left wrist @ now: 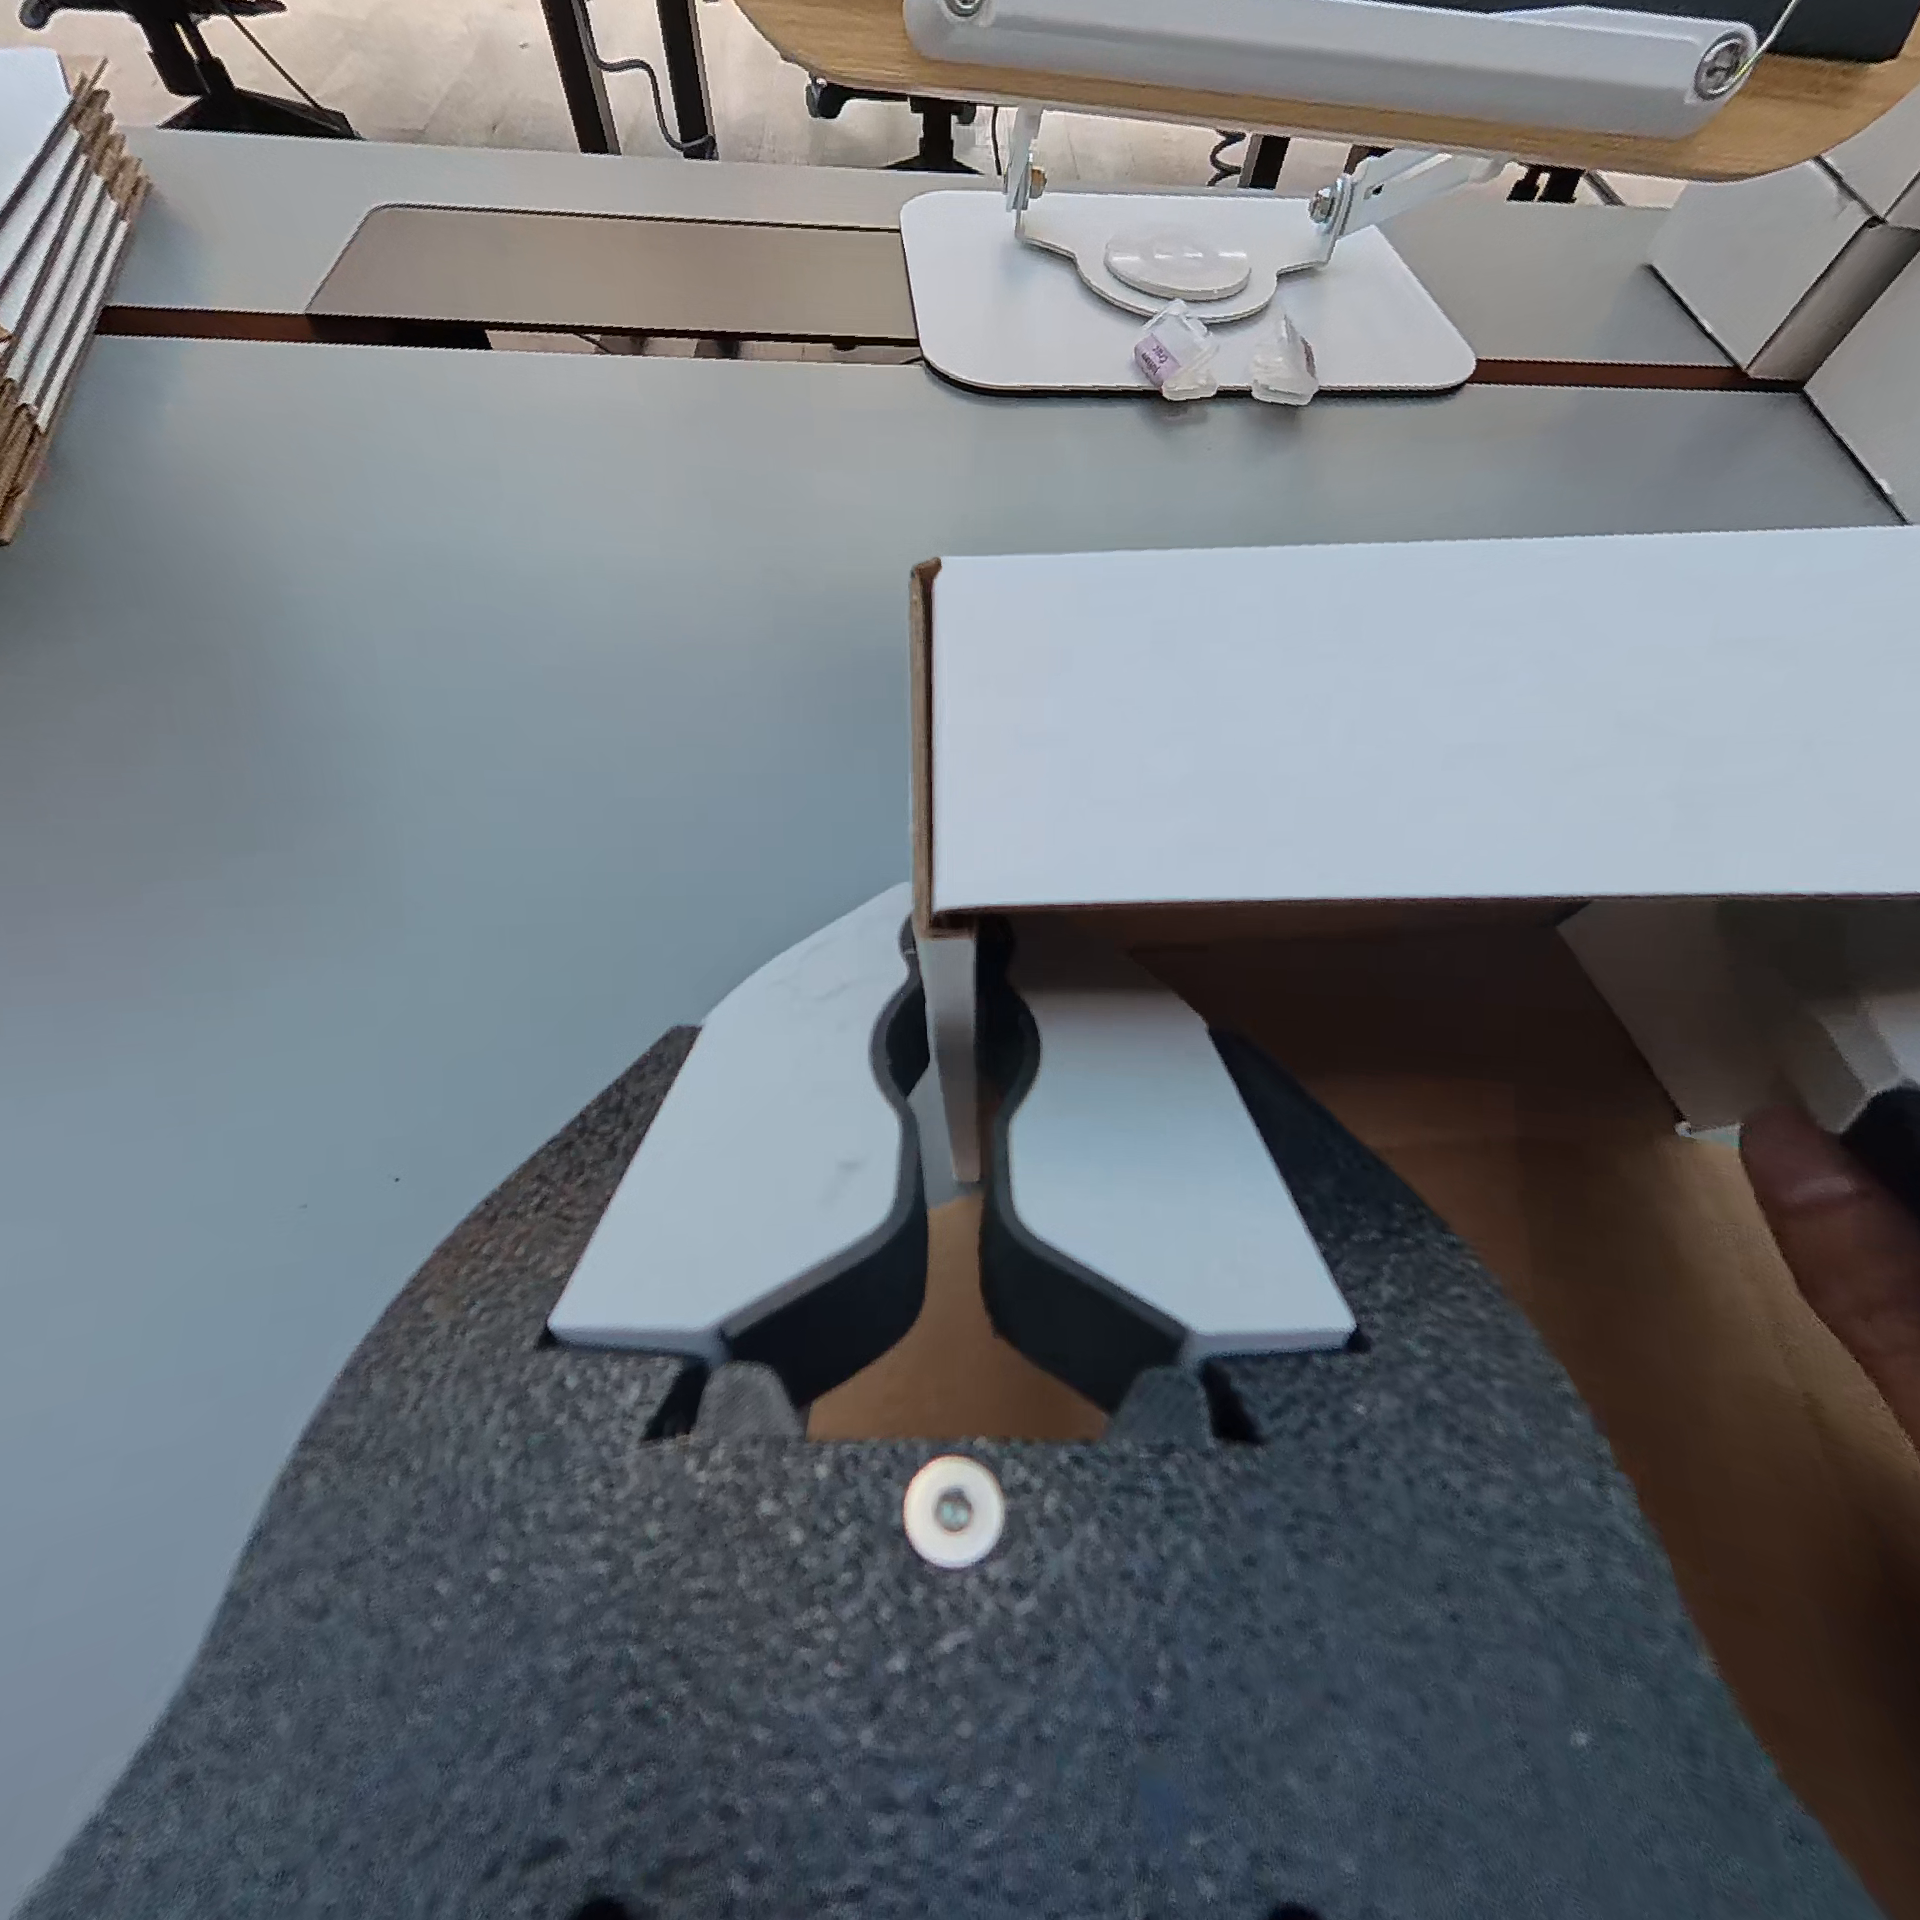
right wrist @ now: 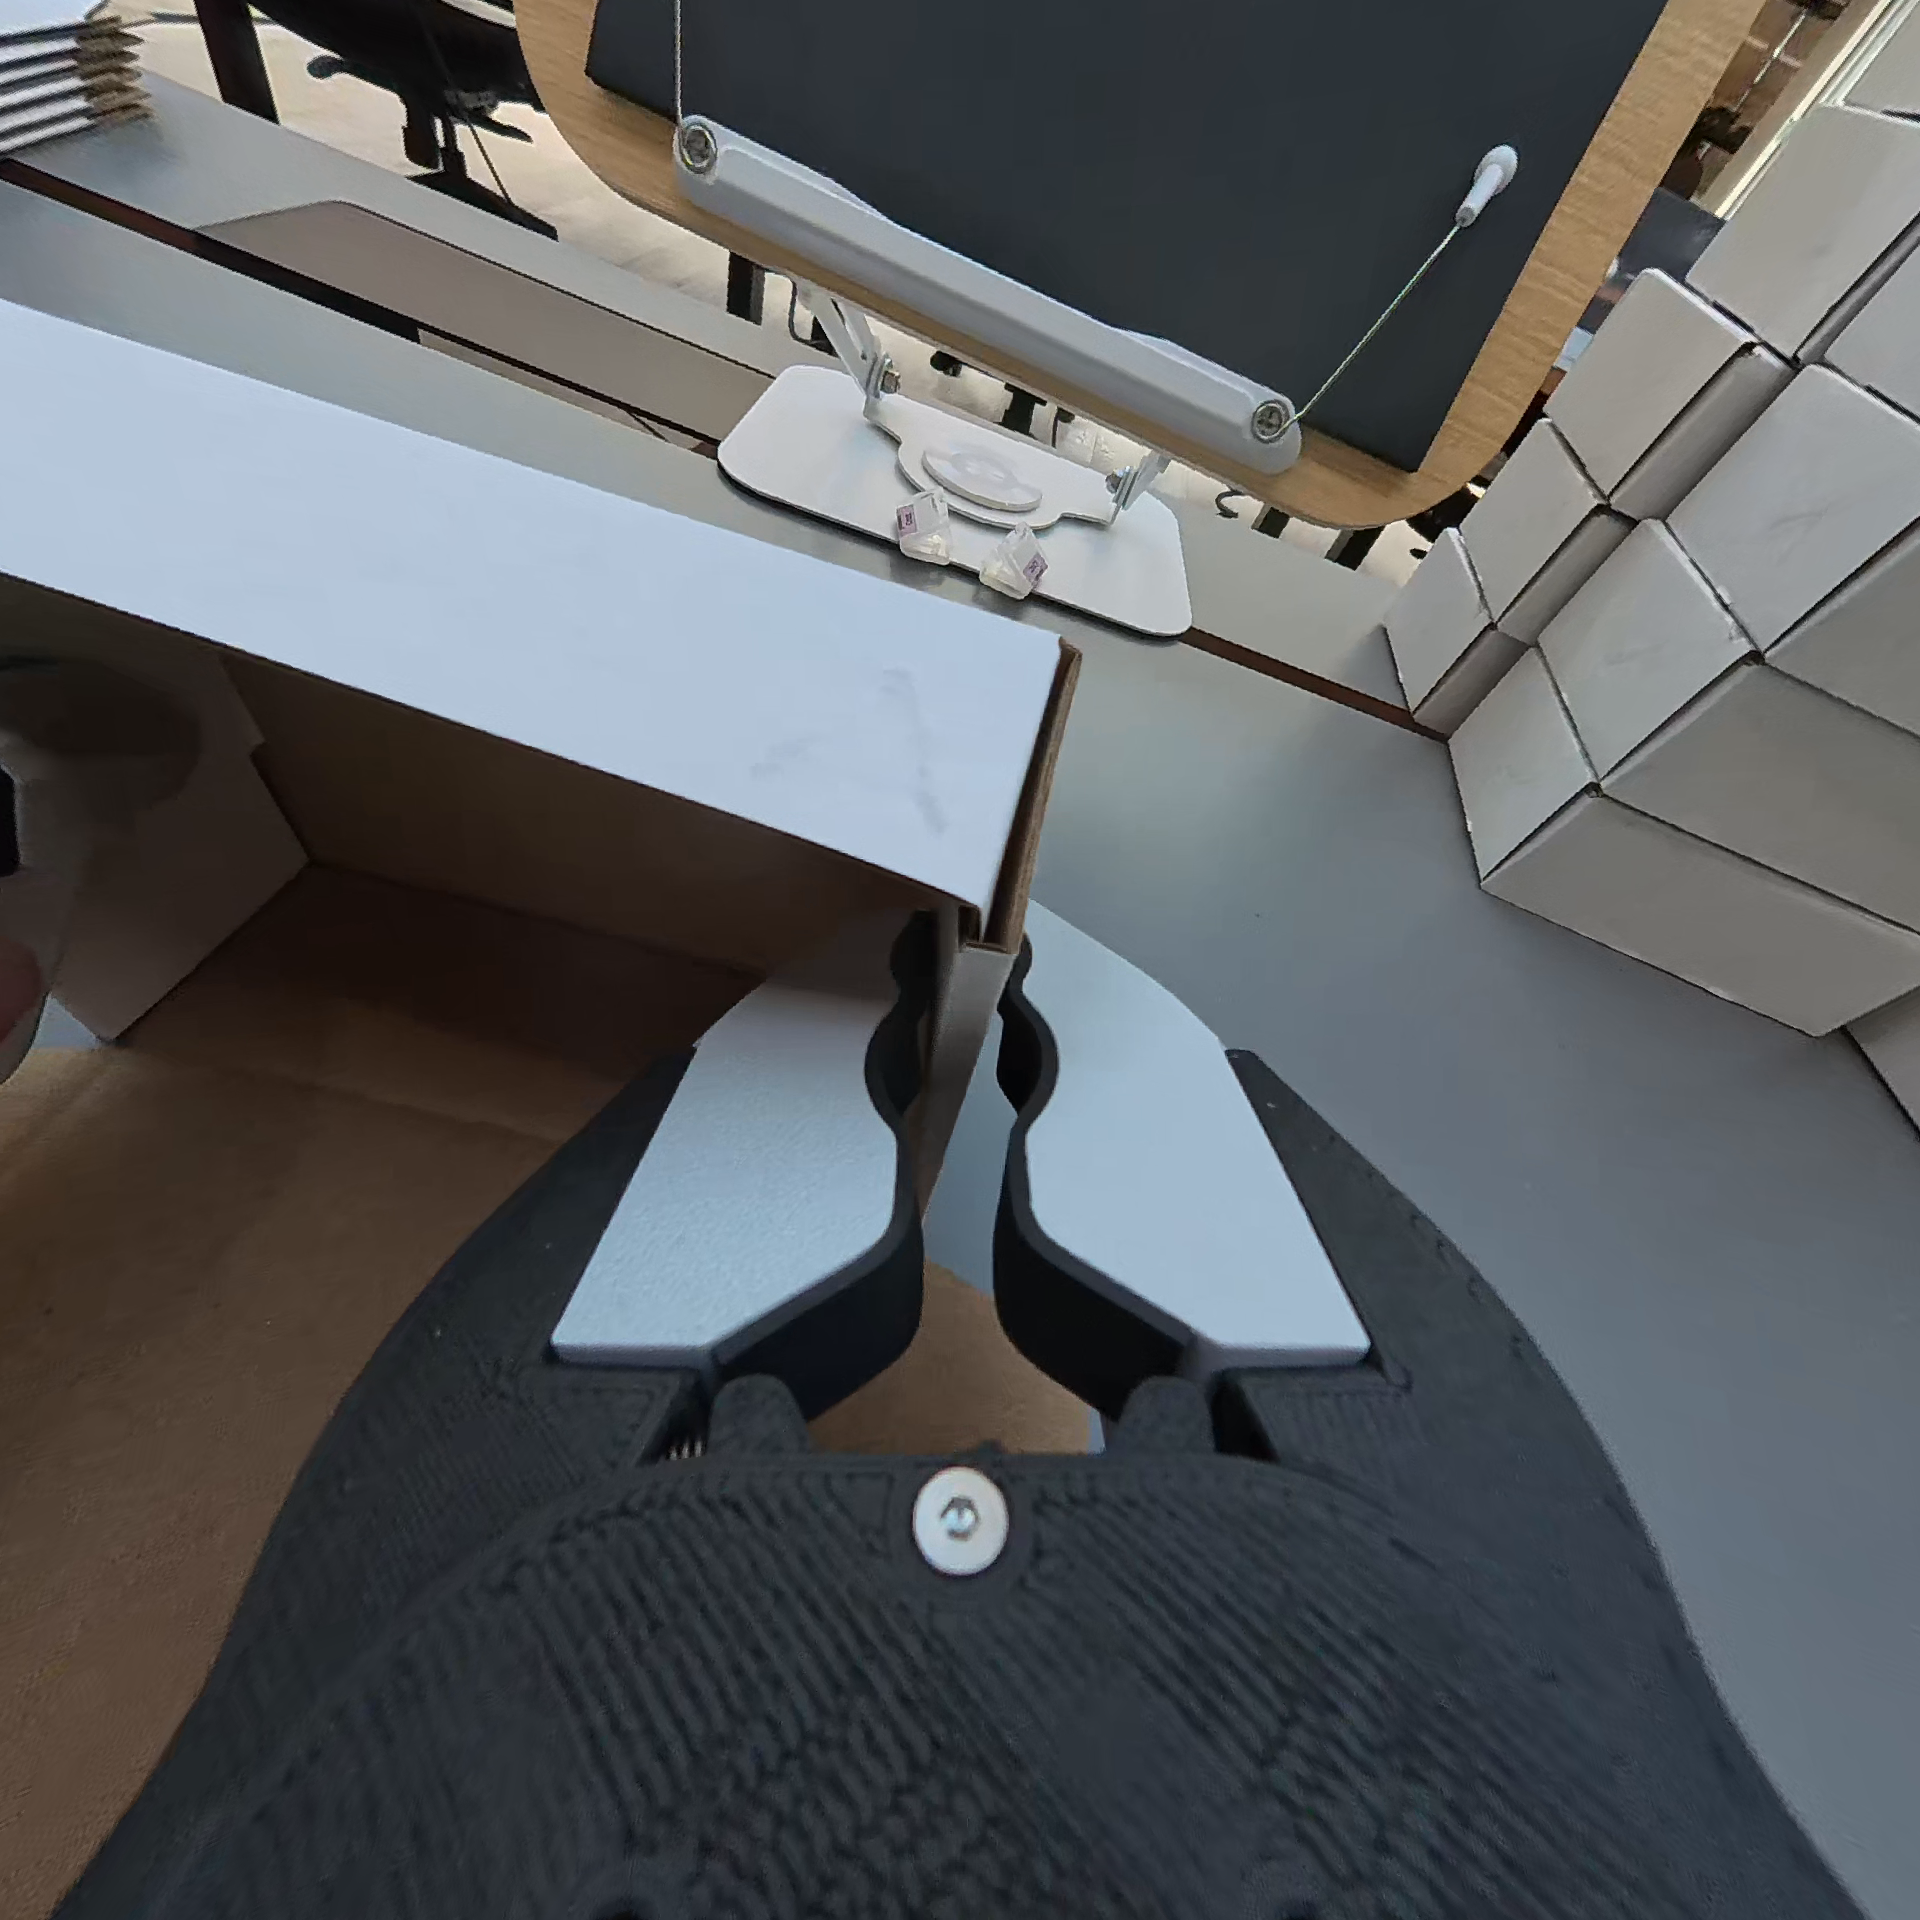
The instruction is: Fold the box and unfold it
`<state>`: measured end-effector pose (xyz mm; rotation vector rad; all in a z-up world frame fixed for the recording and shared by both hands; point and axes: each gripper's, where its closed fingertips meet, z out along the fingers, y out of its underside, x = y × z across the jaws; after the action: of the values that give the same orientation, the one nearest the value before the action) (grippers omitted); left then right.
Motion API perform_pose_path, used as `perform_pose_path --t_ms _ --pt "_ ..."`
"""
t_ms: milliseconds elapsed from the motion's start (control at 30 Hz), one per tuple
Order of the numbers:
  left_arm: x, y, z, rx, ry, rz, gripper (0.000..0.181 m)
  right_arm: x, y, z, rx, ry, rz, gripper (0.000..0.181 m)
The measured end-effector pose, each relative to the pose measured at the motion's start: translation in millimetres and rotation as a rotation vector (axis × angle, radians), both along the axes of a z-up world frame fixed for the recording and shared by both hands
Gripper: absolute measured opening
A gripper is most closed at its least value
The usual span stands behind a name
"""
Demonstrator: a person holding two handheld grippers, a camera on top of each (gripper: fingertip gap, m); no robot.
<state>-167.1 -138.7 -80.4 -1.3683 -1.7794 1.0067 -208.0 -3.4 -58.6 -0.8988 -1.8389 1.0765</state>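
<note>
Your left tongs (left wrist: 961, 1081) are pinched onto the thin side flap (left wrist: 958, 1039) at the left end of the box (left wrist: 1403, 727), and your right tongs (right wrist: 961, 1081) are clamped the same way on the matching flap (right wrist: 971, 1039) at the right end, each pair narrowed to the thickness of the card. The box sits half formed on the grey worktop (left wrist: 416, 831), its white panel (right wrist: 520, 623) arching over a brown cardboard interior (right wrist: 468, 831), with a flat brown sheet of it spread toward you. To do this step well, it seems best to move both ends together and at one height, so the panel turns on its crease rather than twisting; hold the flaps near their roots, since thin card held at the tip is likely to buckle or slip. Whether you are closing or opening the box cannot be told from this moment alone. The left wrist view alone shows a stack of flat blanks (left wrist: 52, 312) at the far left edge and a fingertip (left wrist: 1829, 1226) beside an inner flap. Only the right wrist view shows the pile of finished white boxes (right wrist: 1714, 675) and the dark board (right wrist: 1143, 208) above the white stand (right wrist: 831, 447), whose base both views share.
</note>
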Motion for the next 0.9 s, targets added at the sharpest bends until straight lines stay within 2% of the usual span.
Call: perform_pose_path --t_ms 300,467,600,667,767,900 --pt "-8.4 -2.9 10.1 -0.208 0.026 -0.008 0.005 -7.7 5.7 3.3 -0.025 0.016 -0.045 0.007" --pt "-11.8 -2.3 8.6 -0.176 0.021 -0.013 0.005 -10.4 5.1 2.2 -0.034 0.004 -0.034 0.007" --pt "-8.6 -1.9 7.8 -0.145 0.019 -0.01 0.005 -8.8 2.6 0.4 -0.08 -0.039 0.027 0.008" --pt "-6.1 -1.6 6.7 -0.144 0.01 -0.014 0.005 -8.1 -0.5 -1.5 -0.117 -0.082 0.082 0.012" --pt "-6.0 -2.4 5.8 -0.119 0.009 -0.018 0.005 -2.9 -3.0 1.4 -0.108 -0.055 0.141 0.018" --pt "-8.8 -4.2 4.6 -0.078 0.004 -0.04 0.005 12.6 -5.7 22.5 -0.118 -0.005 0.278 0.046"
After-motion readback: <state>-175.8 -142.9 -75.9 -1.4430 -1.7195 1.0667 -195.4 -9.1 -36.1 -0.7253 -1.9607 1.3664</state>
